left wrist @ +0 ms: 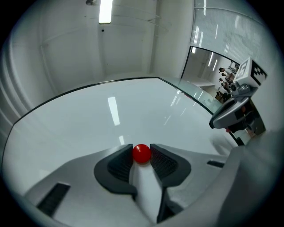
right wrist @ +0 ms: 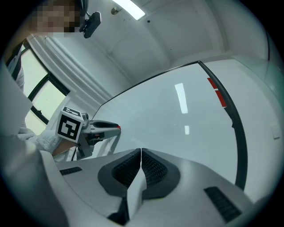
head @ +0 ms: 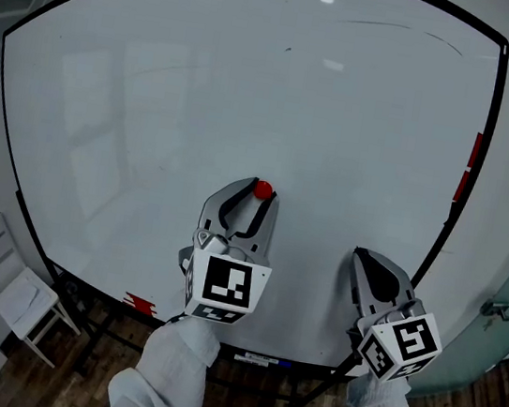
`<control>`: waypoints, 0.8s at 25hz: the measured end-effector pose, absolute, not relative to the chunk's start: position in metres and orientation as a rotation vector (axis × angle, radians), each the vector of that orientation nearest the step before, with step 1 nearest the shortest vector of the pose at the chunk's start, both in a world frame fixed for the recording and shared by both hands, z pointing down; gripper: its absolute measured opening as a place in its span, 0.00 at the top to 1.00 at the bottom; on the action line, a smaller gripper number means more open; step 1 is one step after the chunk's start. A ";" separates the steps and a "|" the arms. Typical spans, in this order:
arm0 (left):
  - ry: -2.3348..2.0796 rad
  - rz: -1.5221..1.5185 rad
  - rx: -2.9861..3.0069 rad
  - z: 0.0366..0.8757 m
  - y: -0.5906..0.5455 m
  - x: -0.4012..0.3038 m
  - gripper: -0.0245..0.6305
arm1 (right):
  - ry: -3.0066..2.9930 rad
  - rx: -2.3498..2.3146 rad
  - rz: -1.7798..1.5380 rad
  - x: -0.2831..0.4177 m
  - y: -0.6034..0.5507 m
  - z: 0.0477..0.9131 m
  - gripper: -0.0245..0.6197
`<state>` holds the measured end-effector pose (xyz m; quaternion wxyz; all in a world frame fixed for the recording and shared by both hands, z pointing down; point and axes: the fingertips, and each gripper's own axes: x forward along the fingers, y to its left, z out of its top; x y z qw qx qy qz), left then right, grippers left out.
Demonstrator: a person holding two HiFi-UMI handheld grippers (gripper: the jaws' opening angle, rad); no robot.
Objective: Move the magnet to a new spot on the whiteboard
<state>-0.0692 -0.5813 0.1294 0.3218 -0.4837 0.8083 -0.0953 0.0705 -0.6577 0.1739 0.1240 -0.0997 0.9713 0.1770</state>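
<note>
Filling most of your head view, the whiteboard carries red strips on its right frame. Your left gripper points at the board's lower middle, its jaws partway closed, with both pads pressed on the small red ball magnet, which sits at the board's surface. Your right gripper hovers near the lower right corner, jaws closed together on nothing.

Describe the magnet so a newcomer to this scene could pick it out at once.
Find the large whiteboard, then the left gripper near its lower middle. In its jaws sits the magnet: a small glossy red ball, unlike the flat red strips on the board's right edge.
</note>
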 end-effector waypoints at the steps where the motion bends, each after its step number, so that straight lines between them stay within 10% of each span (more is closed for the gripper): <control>1: 2.121 -0.224 -1.291 0.128 -0.580 -0.069 0.77 | 2.834 -0.291 0.516 0.071 -0.657 0.175 0.92; 20: 2.226 -0.146 -1.219 0.138 -0.480 -0.100 0.77 | 2.809 -0.101 0.519 0.046 -0.602 0.174 0.92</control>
